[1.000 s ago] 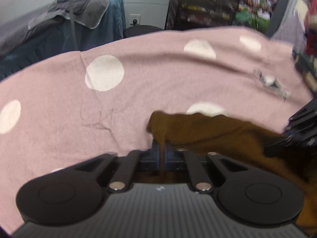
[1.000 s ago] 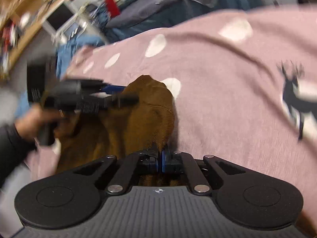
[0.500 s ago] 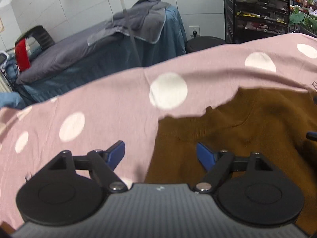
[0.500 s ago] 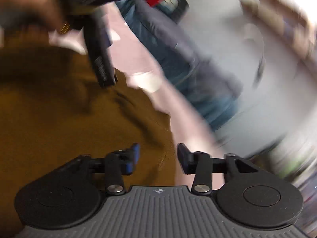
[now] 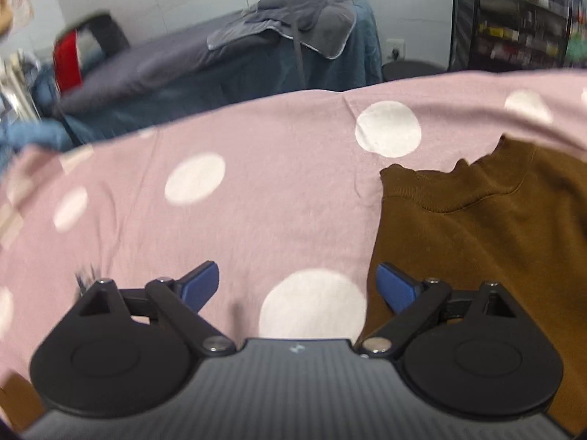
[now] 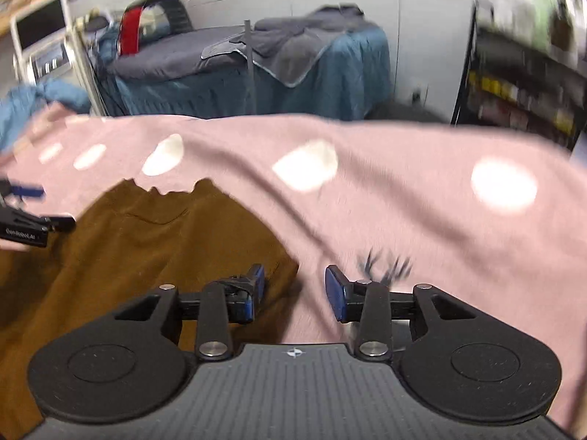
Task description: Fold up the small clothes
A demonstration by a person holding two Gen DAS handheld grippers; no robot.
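A small brown knit garment (image 5: pixel 477 234) lies flat on a pink cloth with white dots (image 5: pixel 256 190). In the left wrist view it lies to the right, and my left gripper (image 5: pixel 298 286) is open and empty over the pink cloth beside the garment's left edge. In the right wrist view the garment (image 6: pixel 139 249) lies to the left. My right gripper (image 6: pixel 295 289) is open and empty at the garment's right edge. The left gripper (image 6: pixel 22 220) shows at the far left of that view.
Beyond the pink cloth's far edge stands a table draped in blue and grey cloth (image 5: pixel 234 66). A dark shelf rack (image 5: pixel 513 33) stands at the back right. A red and black chair (image 6: pixel 146 22) and a monitor (image 6: pixel 40 29) are at the back left.
Both grippers were shut on the brown garment one second ago. They have opened and let it go, and it now lies flat on the pink cloth. Both grippers have drawn back.
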